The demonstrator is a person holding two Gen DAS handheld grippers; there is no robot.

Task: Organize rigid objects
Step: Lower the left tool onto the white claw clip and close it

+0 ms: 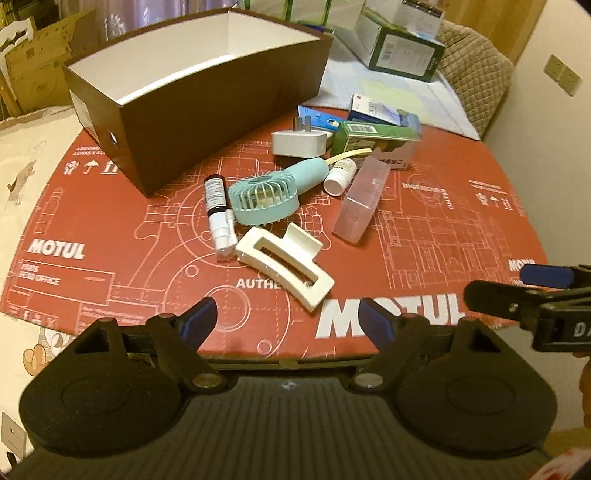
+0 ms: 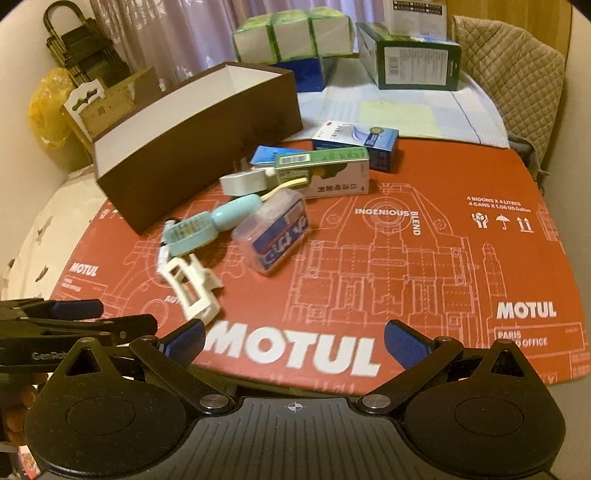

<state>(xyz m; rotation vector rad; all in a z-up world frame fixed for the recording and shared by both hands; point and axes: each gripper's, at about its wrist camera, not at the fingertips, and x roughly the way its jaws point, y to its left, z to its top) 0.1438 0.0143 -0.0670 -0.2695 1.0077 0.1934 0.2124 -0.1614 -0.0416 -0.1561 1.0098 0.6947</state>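
Cream hair claw (image 1: pixel 284 266) lies diagonally, before both empty, spread tools (image 1: pixel 288 319) (image 2: pixel 295 339).

Red cardboard sheet (image 1: pixel 443 221); brown box (image 1: pixel 207 122), clutter

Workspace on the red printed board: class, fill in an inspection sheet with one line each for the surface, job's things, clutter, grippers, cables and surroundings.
Surface: red printed cardboard sheet over a pale cloth.
Job's things: empty brown cardboard box with white lining; beside it a pile: cream plastic hair claw, teal handheld fan, dark spray bottle, white plug adapter, clear plastic case, small white bottle, green carton.
Clutter: green and white packages behind the board.
Grippers: left gripper and right gripper both empty, jaws open, short of the pile.
Cables: nothing seen.
Surroundings: quilted chair back, curtain.
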